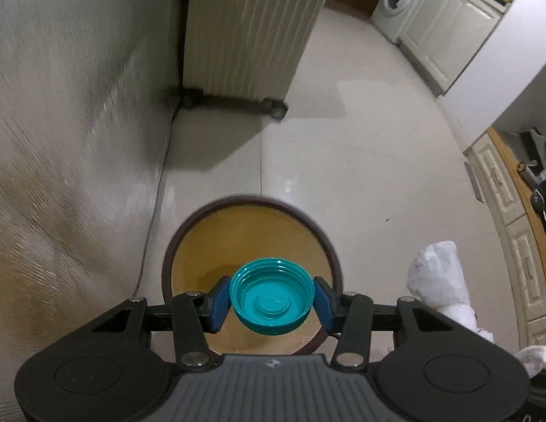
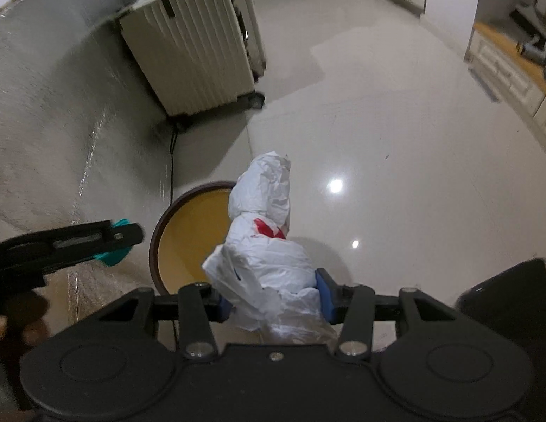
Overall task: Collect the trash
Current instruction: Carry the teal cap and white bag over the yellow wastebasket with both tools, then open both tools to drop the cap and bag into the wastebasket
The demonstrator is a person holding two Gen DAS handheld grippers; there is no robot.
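We record a pale glossy tiled floor (image 1: 361, 161) running the length of the room, bounded on the left of both views by a light textured wall (image 1: 69, 133). Against that wall, well apart from the grippers, stands a cream ribbed suitcase (image 1: 245, 31) on dark wheels. In the left wrist view we note a white front-loading washing machine (image 1: 396, 0) at the far end, beside cream panelled cabinets (image 1: 445, 24); more cabinets with a wooden counter (image 1: 519, 190) line the right edge.

Near the wall, on the floor, sits a round bin (image 1: 209, 242) with a dark brown rim and a yellow interior; its inside looks empty in what we can see.

The right gripper (image 2: 273, 293) is clamped on a crumpled white plastic bag (image 2: 269, 246) with a red mark on it. Its blue pads (image 2: 324, 290) press the bag's sides, and the bag rises above the fingers, covering the right part of the bin's opening in that view. The same bag shows at the right edge of the left wrist view.

The left gripper (image 1: 271, 297) holds a teal screw cap (image 1: 272, 297), its ribbed open underside facing the camera, squeezed between both blue pads. In the left wrist view the cap lies directly over the bin's yellow interior, clear of the rim. From the right wrist view the left gripper and its cap appear to the left of the bin; a hand (image 2: 5, 323) shows dimly behind it.
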